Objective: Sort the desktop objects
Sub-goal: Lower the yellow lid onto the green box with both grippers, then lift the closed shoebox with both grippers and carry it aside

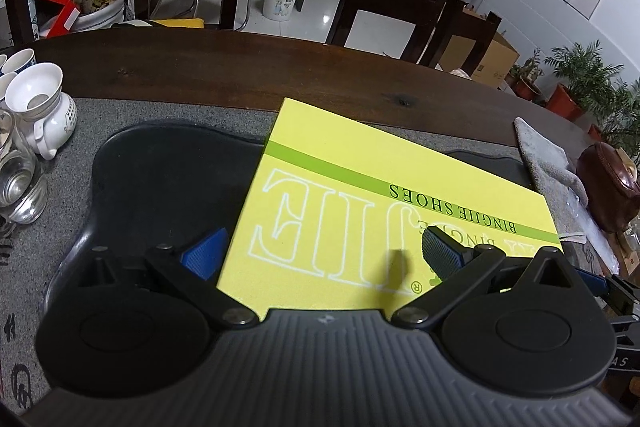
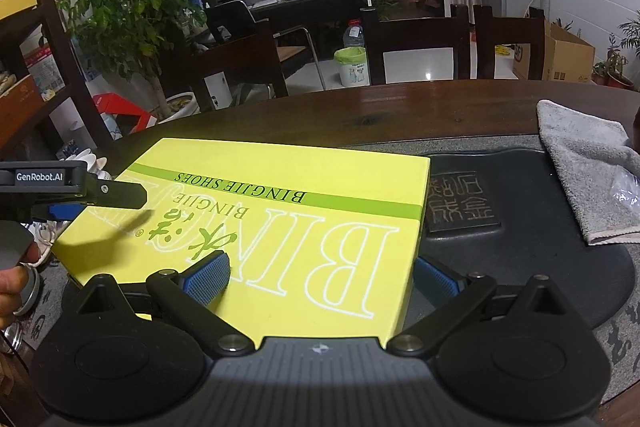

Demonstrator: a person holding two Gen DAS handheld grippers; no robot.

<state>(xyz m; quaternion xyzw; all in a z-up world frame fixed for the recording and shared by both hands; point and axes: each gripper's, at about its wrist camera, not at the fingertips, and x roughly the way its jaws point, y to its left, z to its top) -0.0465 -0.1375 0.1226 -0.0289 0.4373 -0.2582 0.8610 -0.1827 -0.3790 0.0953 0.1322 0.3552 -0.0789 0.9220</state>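
Just flat, matte yellow-green shoebox lid (image 1: 384, 203)

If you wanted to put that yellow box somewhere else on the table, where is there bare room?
The dark wooden strip behind the yellow shoebox is bare, as is the black tray between the box and the white tea set. It is crowded by the glass cups, and at the grey towel.

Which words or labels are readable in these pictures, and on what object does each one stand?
"BINGJIE SHOES": green stripe of the yellow shoe box lid.
"BINGJIE": same lid, beside the green characters.
"GenRobot.AI": left gripper.
Carved characters on the dark tea tray: unreadable.
Wall papers: too small.
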